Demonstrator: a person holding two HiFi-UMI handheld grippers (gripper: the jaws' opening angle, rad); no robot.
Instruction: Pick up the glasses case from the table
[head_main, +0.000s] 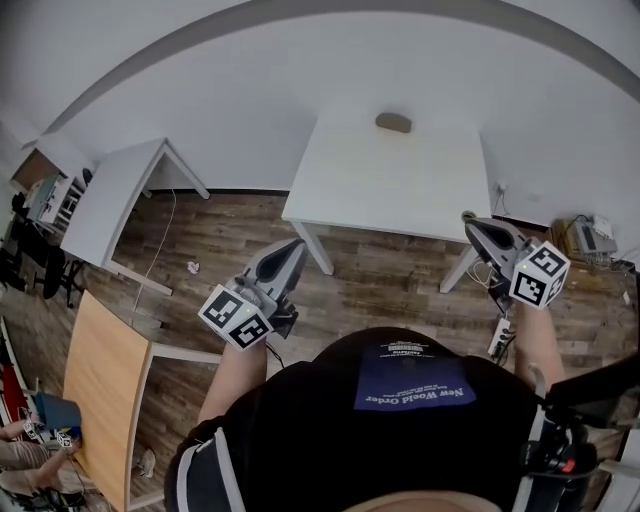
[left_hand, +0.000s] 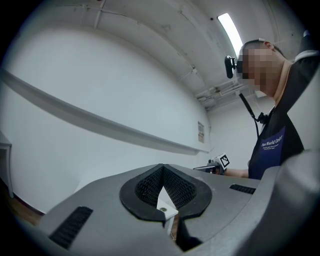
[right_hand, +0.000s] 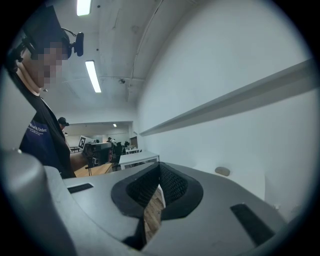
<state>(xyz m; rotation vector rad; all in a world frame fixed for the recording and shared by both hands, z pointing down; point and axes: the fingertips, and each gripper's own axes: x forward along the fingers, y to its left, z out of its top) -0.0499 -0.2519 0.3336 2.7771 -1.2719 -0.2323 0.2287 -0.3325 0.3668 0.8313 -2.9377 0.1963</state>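
Task barely started: the glasses case (head_main: 393, 122) lies untouched near the far edge of the white tabletop (head_main: 380, 190), and both grippers are well short of the tabletop's near edge. The left hand-held gripper (head_main: 296, 246) and right hand-held gripper (head_main: 470, 219) both have jaws closed together with nothing held, so reach, open, grasp and lift are all left. Only legible writing: "New World Order" on the person's blue chest patch (head_main: 415, 385).

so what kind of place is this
Most likely an office or lab workroom: plain white tables stand on a wood-plank floor, and long strip lights hang on a bare ceiling.
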